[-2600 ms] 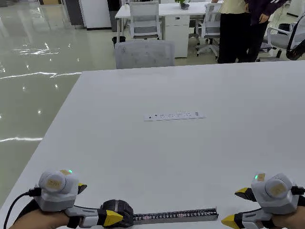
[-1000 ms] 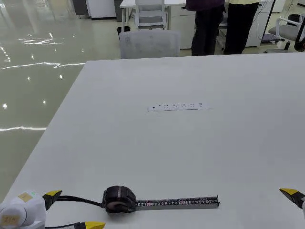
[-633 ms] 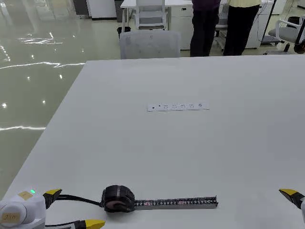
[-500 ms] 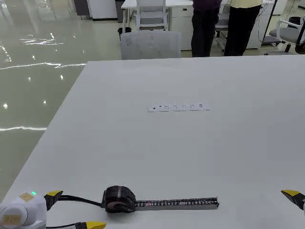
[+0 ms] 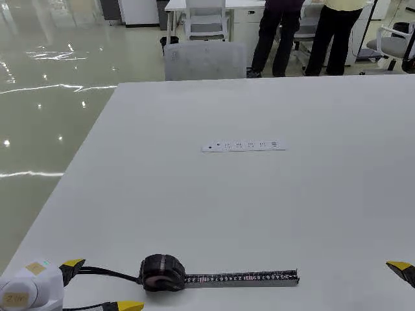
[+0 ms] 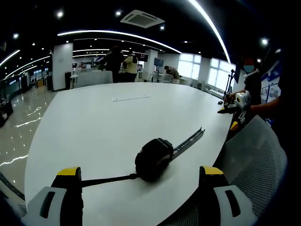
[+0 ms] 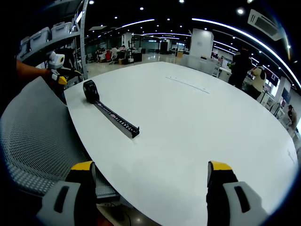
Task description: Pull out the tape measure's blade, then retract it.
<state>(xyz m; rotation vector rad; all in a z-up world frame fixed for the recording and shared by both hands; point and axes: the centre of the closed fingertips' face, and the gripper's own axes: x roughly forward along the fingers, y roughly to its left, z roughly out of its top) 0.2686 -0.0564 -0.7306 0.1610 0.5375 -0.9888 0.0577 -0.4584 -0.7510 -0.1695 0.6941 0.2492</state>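
Note:
The black tape measure (image 5: 162, 273) lies near the table's front edge, its blade (image 5: 243, 278) drawn out flat to the right. A thin black strap (image 5: 107, 271) trails left from the case. My left gripper (image 5: 100, 285) stands open just left of the case, with the strap between its yellow fingertips and nothing gripped. In the left gripper view the tape measure (image 6: 154, 157) sits ahead of the left gripper (image 6: 140, 172). My right gripper (image 7: 150, 167) is open and holds nothing, well right of the blade's end (image 7: 133, 132); one yellow fingertip (image 5: 401, 267) shows at the head view's right edge.
A white power strip (image 5: 243, 146) lies mid-table on the white table (image 5: 292, 207). A grey chair (image 5: 205, 60) stands at the far edge, with two people behind it. A mesh chair back (image 7: 33, 141) is close to the front edge.
The left gripper, shut on the tape measure's case 2.6 s ago, has let go and drawn back left. The right gripper has moved out to the right. The tape measure has not moved in the last second.

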